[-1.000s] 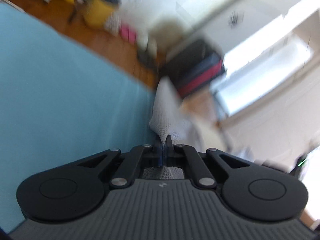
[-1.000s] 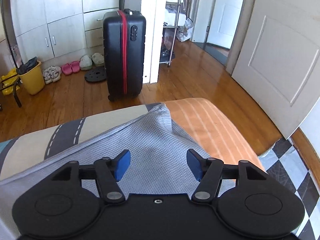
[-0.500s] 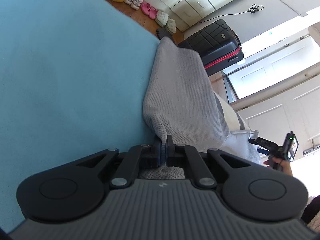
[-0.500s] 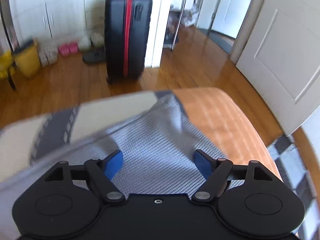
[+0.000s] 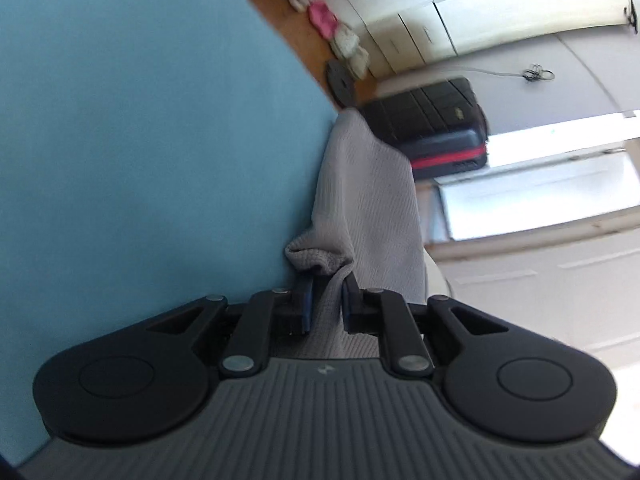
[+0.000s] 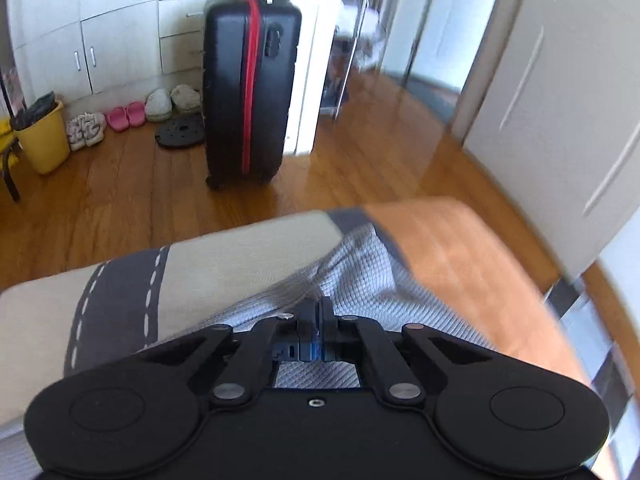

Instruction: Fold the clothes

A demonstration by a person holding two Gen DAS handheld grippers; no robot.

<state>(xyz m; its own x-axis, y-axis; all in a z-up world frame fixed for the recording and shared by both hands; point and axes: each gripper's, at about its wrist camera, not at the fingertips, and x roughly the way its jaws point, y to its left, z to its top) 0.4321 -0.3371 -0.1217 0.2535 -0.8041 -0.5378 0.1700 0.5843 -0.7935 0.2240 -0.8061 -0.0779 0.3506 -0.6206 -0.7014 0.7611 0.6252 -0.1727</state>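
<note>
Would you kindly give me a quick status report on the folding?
Left claw open, grey knit garment loose between its fingers. Right claw shut on garment. Nothing in the way.

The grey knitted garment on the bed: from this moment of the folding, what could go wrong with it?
1. The left gripper stands open with the grey knitted garment loose between its fingers, so that end may drop and bunch on the blue sheet.
2. The right gripper is shut on a small pinch of cloth only; a pull could slip it free or stretch the knit.
3. The cloth lies near the bed edge and might slide toward the floor.
</note>
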